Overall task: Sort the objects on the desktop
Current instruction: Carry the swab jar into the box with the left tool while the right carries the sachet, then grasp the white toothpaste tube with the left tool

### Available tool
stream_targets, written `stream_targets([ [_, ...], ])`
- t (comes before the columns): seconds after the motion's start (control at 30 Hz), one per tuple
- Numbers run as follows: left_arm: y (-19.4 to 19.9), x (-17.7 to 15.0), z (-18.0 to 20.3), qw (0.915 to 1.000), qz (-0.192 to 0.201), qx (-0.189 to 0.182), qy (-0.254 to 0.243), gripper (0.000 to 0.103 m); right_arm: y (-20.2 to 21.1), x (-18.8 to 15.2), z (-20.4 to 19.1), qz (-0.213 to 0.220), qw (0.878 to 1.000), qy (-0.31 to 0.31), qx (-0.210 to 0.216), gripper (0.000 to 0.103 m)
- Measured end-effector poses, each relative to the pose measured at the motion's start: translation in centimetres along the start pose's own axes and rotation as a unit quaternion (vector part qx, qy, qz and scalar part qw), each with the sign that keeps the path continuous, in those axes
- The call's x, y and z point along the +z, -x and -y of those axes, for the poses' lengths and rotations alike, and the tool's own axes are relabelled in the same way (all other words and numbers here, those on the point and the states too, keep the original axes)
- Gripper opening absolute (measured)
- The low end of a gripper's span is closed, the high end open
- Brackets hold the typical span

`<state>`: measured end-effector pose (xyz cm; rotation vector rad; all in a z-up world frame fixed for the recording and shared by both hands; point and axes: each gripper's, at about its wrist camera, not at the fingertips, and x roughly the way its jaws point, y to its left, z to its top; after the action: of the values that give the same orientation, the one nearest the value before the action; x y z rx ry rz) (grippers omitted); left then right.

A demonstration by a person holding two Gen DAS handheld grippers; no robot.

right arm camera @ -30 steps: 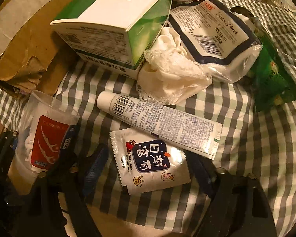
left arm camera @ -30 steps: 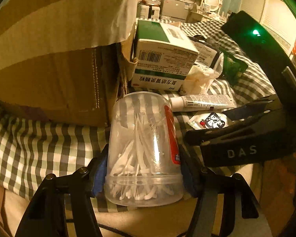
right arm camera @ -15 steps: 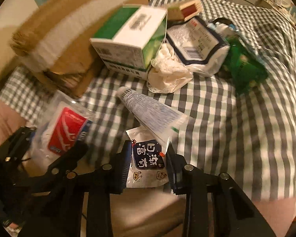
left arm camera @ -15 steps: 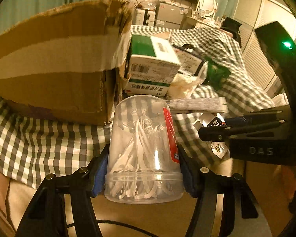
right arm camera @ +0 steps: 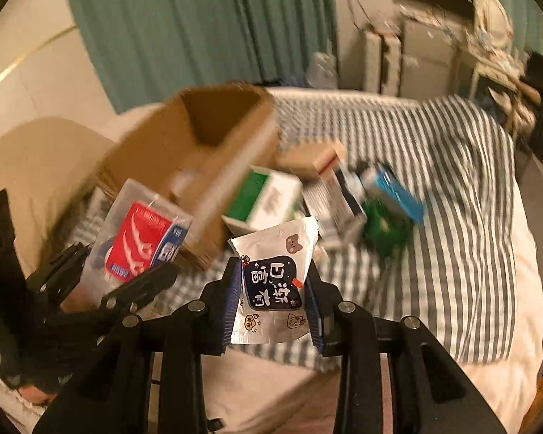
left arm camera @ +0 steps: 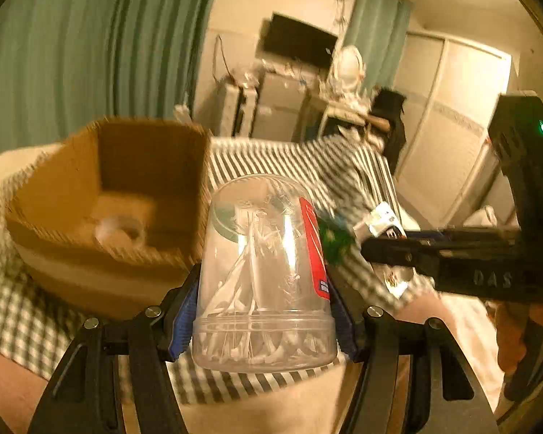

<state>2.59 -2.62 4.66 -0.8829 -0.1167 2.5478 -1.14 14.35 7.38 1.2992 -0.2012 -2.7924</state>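
We are carrying two light items.
Left gripper (left arm camera: 266,311) is clamping the rigid swab jar (left arm camera: 264,271) low at six o'clock; right gripper (right arm camera: 273,307) is pinching the limp sachet (right arm camera: 275,282) by its edges.

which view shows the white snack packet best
The right wrist view: the snack packet sits centred between the right tongs, its dark label and cartoon print readable. The left wrist view gives only a blurred sliver of the packet under the right tongs, beyond the cotton swab jar held in the left tongs.
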Motion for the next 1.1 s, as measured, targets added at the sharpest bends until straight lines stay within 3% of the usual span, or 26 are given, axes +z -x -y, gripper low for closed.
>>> stream_targets([
  [0.17, 1.3, 4.3, -4.0, 0.9978, 0.049, 0.042, 0.014, 0.064, -1.4, 4.1, -2.9, 0.014, 0.999, 0.029, 0.04, 0.033],
  [0.3, 0.4, 6.9, -7.8, 0.994, 0.057, 0.093, 0.011, 0.064, -4.0, 6.4, -5.2, 0.016, 0.997, 0.035, 0.07, 0.033],
  [0.5, -2.2, 7.0, -13.2, 0.9888, 0.061, 0.13, 0.042, 0.064, -9.1, 9.5, -7.1, -0.008, 0.996, 0.022, 0.083, 0.033],
  [0.63, -4.1, 6.4, -16.3, 0.9899, 0.044, 0.125, 0.052, 0.064, -11.4, 10.3, -6.9, -0.012, 0.995, 0.013, 0.095, 0.039],
  [0.67, -4.4, 6.1, -16.5, 0.9903, 0.039, 0.124, 0.049, 0.065, -11.8, 10.6, -6.8, -0.008, 0.995, 0.012, 0.095, 0.043],
  [0.7, -4.8, 6.0, -16.9, 0.9909, 0.034, 0.123, 0.044, 0.067, -11.9, 10.6, -6.7, -0.003, 0.995, 0.008, 0.097, 0.059],
  [0.73, -5.0, 5.8, -16.9, 0.9907, 0.032, 0.127, 0.039, 0.07, -11.9, 10.6, -6.6, 0.003, 0.995, 0.001, 0.098, 0.067],
  [0.8, -5.1, 5.5, -17.0, 0.9901, 0.026, 0.134, 0.034, 0.091, -11.8, 10.6, -6.4, 0.009, 0.995, -0.01, 0.096, 0.067],
  [0.97, -4.0, 5.0, -15.9, 0.9885, 0.033, 0.146, 0.023, 0.1, -10.7, 10.5, -4.9, 0.018, 0.996, -0.038, 0.081, 0.067],
  [1.1, -2.6, 4.8, -14.6, 0.9888, 0.037, 0.144, 0.018, 0.1, -8.0, 9.7, -3.9, 0.04, 0.997, -0.041, 0.055, 0.067],
])
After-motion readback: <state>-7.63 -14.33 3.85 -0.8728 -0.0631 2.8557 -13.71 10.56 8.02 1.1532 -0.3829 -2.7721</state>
